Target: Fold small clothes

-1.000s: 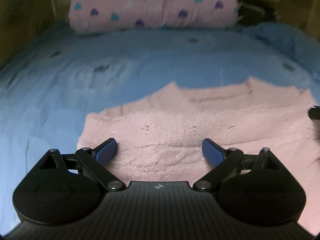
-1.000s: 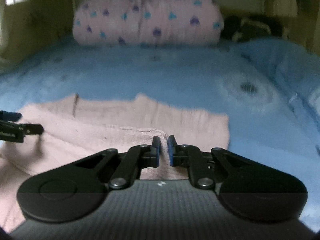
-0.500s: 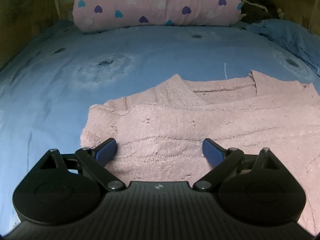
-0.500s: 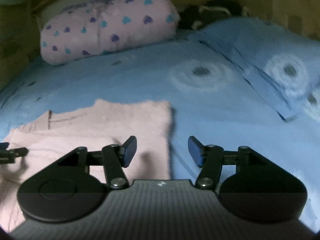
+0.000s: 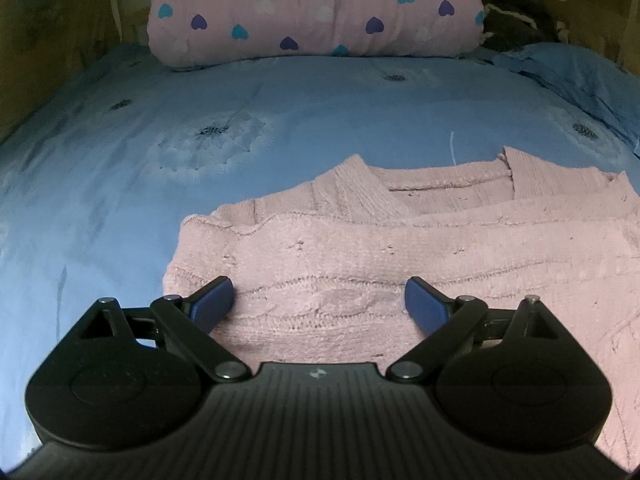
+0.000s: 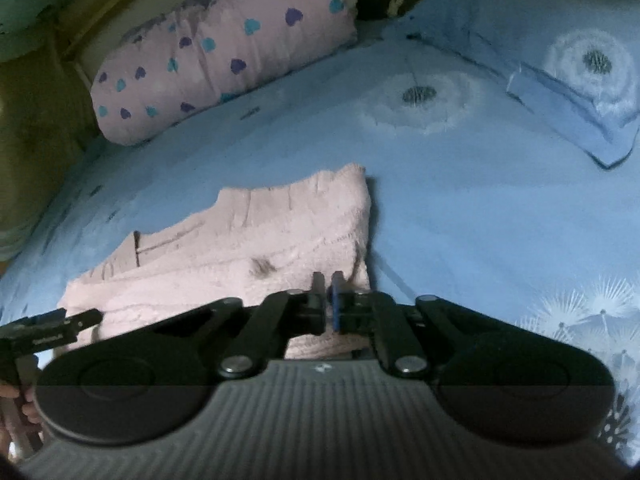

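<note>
A pink knitted sweater (image 5: 400, 248) lies flat on the blue bedsheet (image 5: 120, 200), its neckline away from me. My left gripper (image 5: 318, 304) hovers open over the sweater's near left part, with both blue pads (image 5: 212, 304) wide apart and nothing pinched. In the right wrist view, my right gripper (image 6: 329, 306) is shut on the right edge of the sweater (image 6: 260, 240), where the knit bunches up against the fingertips. The view is rolled, so the bed looks tilted. One finger of the left gripper (image 6: 76, 320) shows at the sweater's left side.
A pink heart-print bolster (image 5: 316, 12) lies across the head of the bed. A blue dandelion-print pillow (image 6: 560, 60) sits at the far right, with a dark bundle (image 5: 516, 20) behind it. Yellowish walls close in on the left. A hand (image 6: 22, 404) shows at the lower left.
My right gripper opened, let go of the folded sleeve, moved right to the sweater's edge while rolling, then shut again. The left gripper stayed open and in place.
</note>
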`<state>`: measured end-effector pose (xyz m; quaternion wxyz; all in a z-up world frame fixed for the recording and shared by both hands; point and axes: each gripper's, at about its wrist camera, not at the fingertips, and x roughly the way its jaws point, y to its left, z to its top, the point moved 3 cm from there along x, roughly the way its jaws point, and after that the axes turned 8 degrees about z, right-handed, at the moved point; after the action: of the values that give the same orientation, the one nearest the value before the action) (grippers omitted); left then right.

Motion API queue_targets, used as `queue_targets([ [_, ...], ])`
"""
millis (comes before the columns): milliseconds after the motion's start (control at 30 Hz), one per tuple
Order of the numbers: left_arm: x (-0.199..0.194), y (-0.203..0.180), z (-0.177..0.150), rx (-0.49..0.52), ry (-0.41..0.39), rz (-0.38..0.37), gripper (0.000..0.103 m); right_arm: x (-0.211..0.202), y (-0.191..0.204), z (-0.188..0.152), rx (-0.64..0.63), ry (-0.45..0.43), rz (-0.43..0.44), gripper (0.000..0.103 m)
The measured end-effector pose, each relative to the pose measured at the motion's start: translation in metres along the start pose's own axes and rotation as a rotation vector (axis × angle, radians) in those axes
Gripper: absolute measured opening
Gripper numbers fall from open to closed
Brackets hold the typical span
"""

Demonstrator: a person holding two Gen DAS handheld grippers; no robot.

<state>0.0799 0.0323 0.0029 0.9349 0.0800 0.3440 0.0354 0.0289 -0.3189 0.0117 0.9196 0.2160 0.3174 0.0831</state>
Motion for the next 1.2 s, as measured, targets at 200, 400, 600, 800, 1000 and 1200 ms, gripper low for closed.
queue_targets([
  [200, 0.004, -0.004, 0.002, 0.023, -0.001, 0.014, 0.096, -0.011, -0.012, 0.016, 0.042, -0.136, -0.065, 0.002],
  [400, 0.004, -0.005, 0.000, 0.028, -0.007, 0.017, 0.096, -0.004, -0.017, 0.011, 0.126, -0.090, -0.035, 0.007],
  [600, 0.002, -0.005, -0.001, 0.030, -0.009, 0.018, 0.096, 0.000, 0.003, 0.007, 0.005, -0.129, -0.061, 0.074],
  [800, 0.001, -0.005, -0.002, 0.031, -0.010, 0.020, 0.096, 0.024, 0.013, 0.000, -0.140, -0.062, -0.091, 0.035],
  [1000, 0.004, -0.004, -0.003, 0.023, -0.021, 0.036, 0.096, 0.016, 0.020, 0.002, -0.177, -0.137, -0.117, 0.008],
  [1200, 0.014, -0.005, -0.002, 0.007, -0.013, 0.042, 0.101, 0.032, -0.012, 0.002, -0.055, -0.076, -0.162, 0.008],
])
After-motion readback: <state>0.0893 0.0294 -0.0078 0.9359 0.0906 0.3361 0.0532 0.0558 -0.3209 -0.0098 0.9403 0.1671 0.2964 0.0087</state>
